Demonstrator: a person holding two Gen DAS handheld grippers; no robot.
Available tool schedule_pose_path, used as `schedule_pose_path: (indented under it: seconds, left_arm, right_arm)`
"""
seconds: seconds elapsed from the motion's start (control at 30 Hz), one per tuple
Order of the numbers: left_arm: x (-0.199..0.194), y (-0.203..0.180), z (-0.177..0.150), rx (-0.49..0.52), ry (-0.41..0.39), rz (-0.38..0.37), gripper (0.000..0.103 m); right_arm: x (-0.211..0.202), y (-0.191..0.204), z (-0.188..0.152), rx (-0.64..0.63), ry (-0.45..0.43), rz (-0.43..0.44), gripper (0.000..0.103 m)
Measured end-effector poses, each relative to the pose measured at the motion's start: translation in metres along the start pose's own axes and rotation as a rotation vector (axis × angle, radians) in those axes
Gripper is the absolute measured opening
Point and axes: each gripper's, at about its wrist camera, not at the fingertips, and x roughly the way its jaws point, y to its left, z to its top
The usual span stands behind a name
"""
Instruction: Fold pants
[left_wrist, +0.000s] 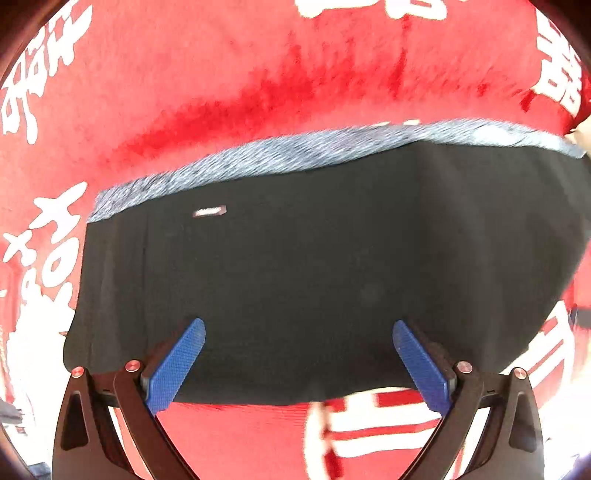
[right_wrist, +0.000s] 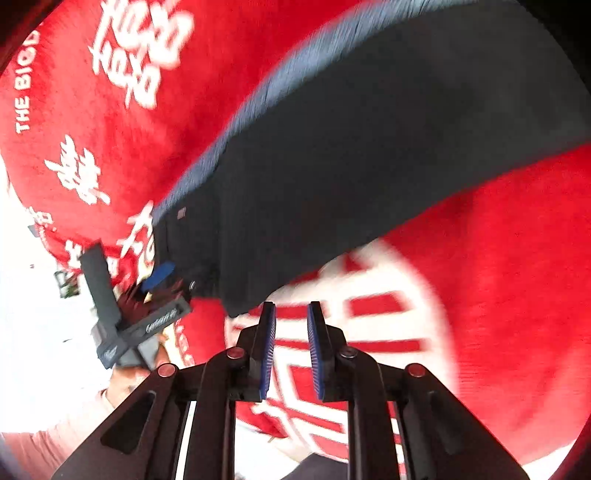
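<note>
Left tongs (left_wrist: 298, 332): blue pads spread wide, nothing pinched, hovering over the near edge of the black fabric pants with grey waistband (left_wrist: 314, 266) at frame centre. Right tongs (right_wrist: 291, 321): pads parted narrowly, nothing gripped, just below the pants' corner. Pants are laid as a compact rectangle on the red printed cloth (left_wrist: 258, 74). Folding judged mostly done; possibly one final fold left.

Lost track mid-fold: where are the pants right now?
The pants lie folded on the red blanket, ahead of the open left gripper; the right gripper hovers beside their near corner.
</note>
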Motion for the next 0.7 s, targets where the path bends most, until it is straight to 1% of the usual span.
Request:
schedule_pose_path:
  seconds: [0.03, 0.07, 0.1, 0.13, 0.17, 0.2, 0.23, 0.27, 0.3, 0.33, 0.37, 0.4, 0.43, 0.5, 0.6, 0.63, 0.7]
  left_arm:
    - [-0.003, -0.009, 0.003, -0.003, -0.008, -0.016, 0.103]
    - [-0.003, -0.015, 0.005, -0.006, -0.013, -0.024, 0.103]
    - [-0.003, -0.022, 0.008, -0.01, -0.015, -0.029, 0.103]
    - [0.001, -0.032, 0.011, -0.017, -0.011, -0.025, 0.103]
    - [0.005, -0.038, 0.013, -0.023, -0.004, -0.016, 0.103]
    - [0.01, -0.042, 0.013, -0.027, 0.001, -0.006, 0.103]
    - [0.016, -0.045, 0.012, -0.034, 0.007, 0.003, 0.103]
    - [0.019, -0.042, 0.01, -0.062, -0.003, -0.009, 0.103]
    - [0.019, -0.037, 0.008, -0.099, -0.004, -0.038, 0.103]
    - [0.02, -0.031, 0.005, -0.131, 0.008, -0.065, 0.103]
    - [0.021, -0.027, 0.004, -0.158, 0.019, -0.088, 0.103]
    - [0.021, -0.022, 0.003, -0.167, 0.025, -0.097, 0.103]
    - [0.021, -0.022, 0.003, -0.168, 0.028, -0.096, 0.103]
    - [0.018, -0.026, 0.006, -0.151, 0.037, -0.067, 0.103]
    - [0.01, -0.045, 0.014, -0.133, 0.06, -0.007, 0.103]
    - [0.004, -0.049, 0.017, -0.131, 0.063, 0.007, 0.103]
    - [-0.01, -0.061, 0.02, -0.132, 0.049, -0.013, 0.103]
  right_arm:
    - [-0.006, 0.003, 0.004, -0.01, -0.028, -0.01, 0.019]
    - [-0.016, 0.007, 0.012, -0.04, -0.074, -0.032, 0.019]
    - [-0.021, 0.015, 0.023, -0.085, -0.109, -0.063, 0.019]
    - [-0.021, 0.02, 0.033, -0.13, -0.123, -0.098, 0.019]
    - [-0.017, 0.023, 0.043, -0.175, -0.122, -0.137, 0.021]
    - [-0.013, 0.025, 0.049, -0.206, -0.115, -0.168, 0.027]
    - [-0.001, 0.026, 0.058, -0.275, -0.097, -0.254, 0.035]
    - [0.006, 0.022, 0.062, -0.311, -0.084, -0.317, 0.036]
    - [0.013, 0.013, 0.065, -0.338, -0.066, -0.372, 0.036]
    - [0.008, 0.001, 0.066, -0.343, -0.069, -0.353, 0.031]
    - [-0.001, -0.008, 0.066, -0.334, -0.09, -0.32, 0.031]
    - [-0.005, -0.011, 0.067, -0.322, -0.106, -0.326, 0.031]
    - [-0.018, -0.021, 0.067, -0.296, -0.137, -0.347, 0.031]
    - [-0.036, -0.04, 0.067, -0.22, -0.159, -0.354, 0.031]
    - [-0.055, -0.062, 0.064, -0.106, -0.178, -0.317, 0.031]
    - [-0.063, -0.069, 0.063, -0.065, -0.181, -0.297, 0.033]
    - [-0.07, -0.076, 0.059, -0.03, -0.173, -0.314, 0.035]
